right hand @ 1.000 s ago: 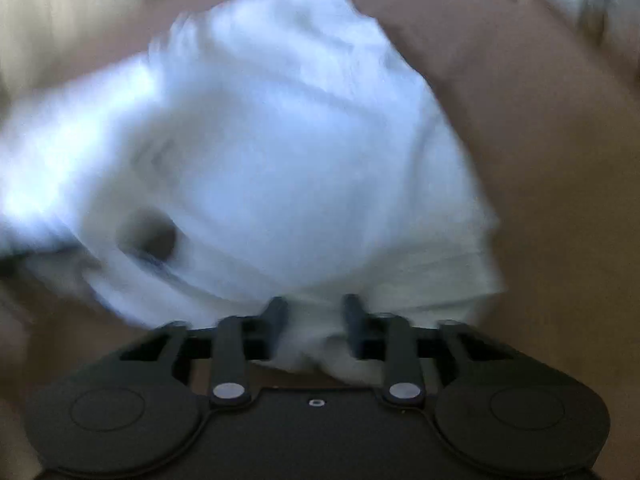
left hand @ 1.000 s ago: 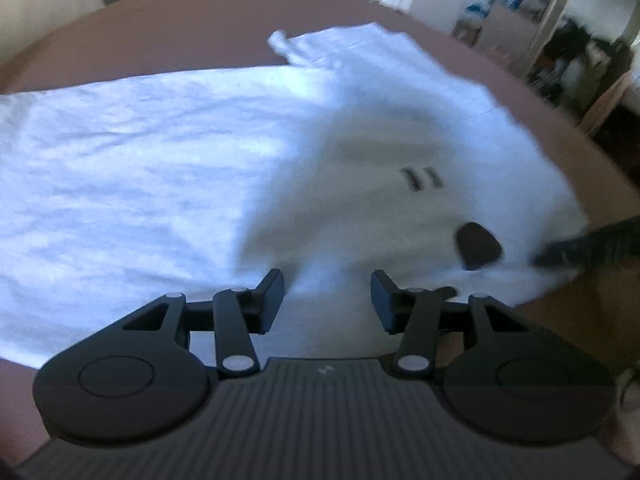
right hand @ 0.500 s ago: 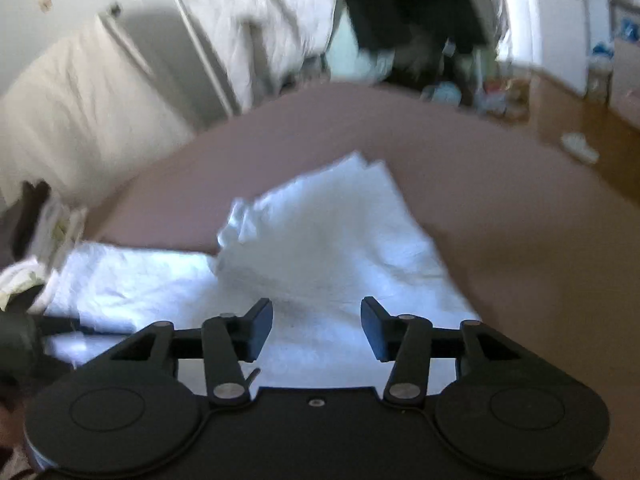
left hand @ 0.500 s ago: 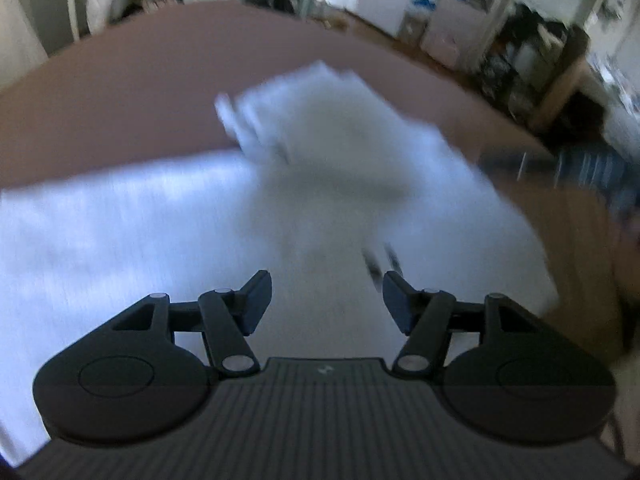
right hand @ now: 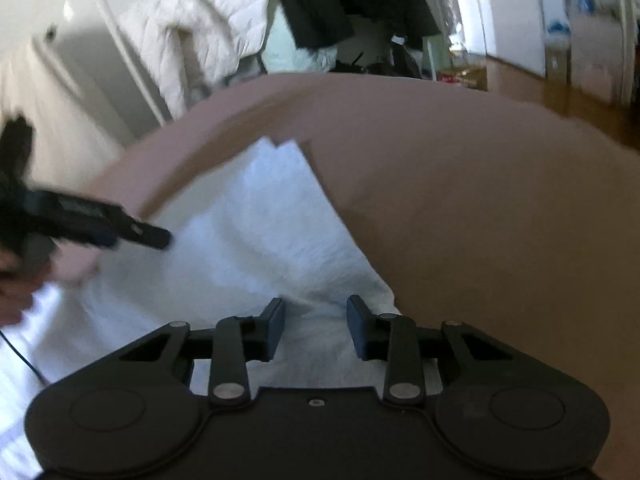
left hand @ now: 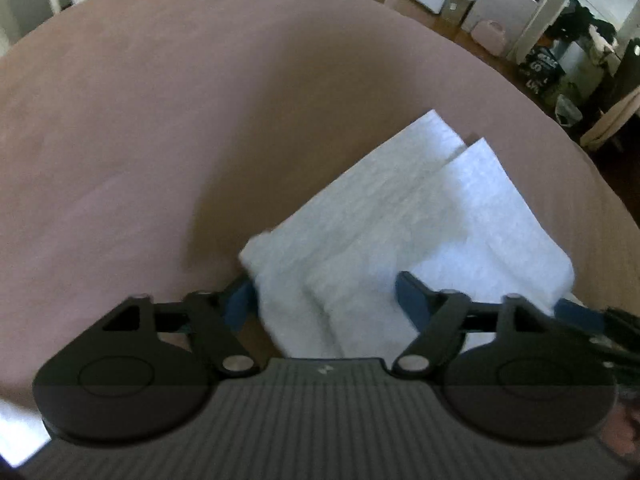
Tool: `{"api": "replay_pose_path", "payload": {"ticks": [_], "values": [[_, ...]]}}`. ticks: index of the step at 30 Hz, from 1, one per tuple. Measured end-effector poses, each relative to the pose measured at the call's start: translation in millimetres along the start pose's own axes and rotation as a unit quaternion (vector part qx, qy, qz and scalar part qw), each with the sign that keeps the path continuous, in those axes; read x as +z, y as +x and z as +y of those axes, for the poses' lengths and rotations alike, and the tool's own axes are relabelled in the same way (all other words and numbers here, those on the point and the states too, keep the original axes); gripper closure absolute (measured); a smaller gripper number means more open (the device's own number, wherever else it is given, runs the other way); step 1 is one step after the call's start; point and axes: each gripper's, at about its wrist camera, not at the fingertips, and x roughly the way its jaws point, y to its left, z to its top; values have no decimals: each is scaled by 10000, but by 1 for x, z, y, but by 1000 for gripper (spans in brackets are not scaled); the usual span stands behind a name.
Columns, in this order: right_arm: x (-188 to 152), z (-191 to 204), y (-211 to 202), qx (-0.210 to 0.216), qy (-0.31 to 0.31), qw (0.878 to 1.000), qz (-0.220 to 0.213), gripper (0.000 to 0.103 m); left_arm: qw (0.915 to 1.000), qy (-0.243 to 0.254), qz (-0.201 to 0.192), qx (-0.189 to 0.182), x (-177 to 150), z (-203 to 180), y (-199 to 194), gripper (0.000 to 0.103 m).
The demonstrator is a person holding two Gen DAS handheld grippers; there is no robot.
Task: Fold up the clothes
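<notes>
A white garment (left hand: pixel 408 232) lies folded in layers on the brown table (left hand: pixel 168 128). My left gripper (left hand: pixel 324 300) is open, its jaws wide apart over the garment's near folded edge, holding nothing. In the right wrist view the same white garment (right hand: pixel 240 248) spreads across the table (right hand: pixel 500 220). My right gripper (right hand: pixel 316 328) is open just above its near edge, empty. The left gripper's finger (right hand: pixel 100 224) reaches in from the left over the cloth.
The table's far edge curves across both views. Beyond it stand white cabinets and clutter (left hand: pixel 520 28) on a wooden floor. White and dark coats (right hand: pixel 256 16) hang behind the table. Bare brown tabletop lies left of the garment.
The garment went from spread out to a smaller layered fold. My right gripper let go of the cloth and opened. Both grippers have lifted and tilted up, showing more of the room.
</notes>
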Motion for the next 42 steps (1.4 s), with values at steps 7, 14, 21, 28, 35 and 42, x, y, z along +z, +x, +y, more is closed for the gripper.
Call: {"api": "replay_pose_path", "payload": {"ticks": [7, 14, 21, 28, 35, 42], "values": [[13, -11, -30, 930, 676, 9927, 366, 45, 9961, 731, -395, 306, 0, -37, 5, 56], [13, -31, -20, 1110, 1336, 9792, 1047, 44, 9847, 1381, -1059, 69, -12, -91, -64, 92], [-20, -92, -30, 2583, 4105, 8717, 699, 35, 9374, 2715, -2067, -695, -121, -130, -166, 90], [-44, -78, -41, 2626, 4332, 8569, 958, 25, 9508, 3017, -688, -172, -215, -118, -138, 68], [-36, -71, -41, 2375, 3765, 8898, 1000, 25, 9906, 995, -754, -560, -224, -68, -159, 49], [8, -25, -20, 1755, 1584, 9708, 404, 91, 9924, -443, -622, -969, -188, -14, -143, 42]]}}
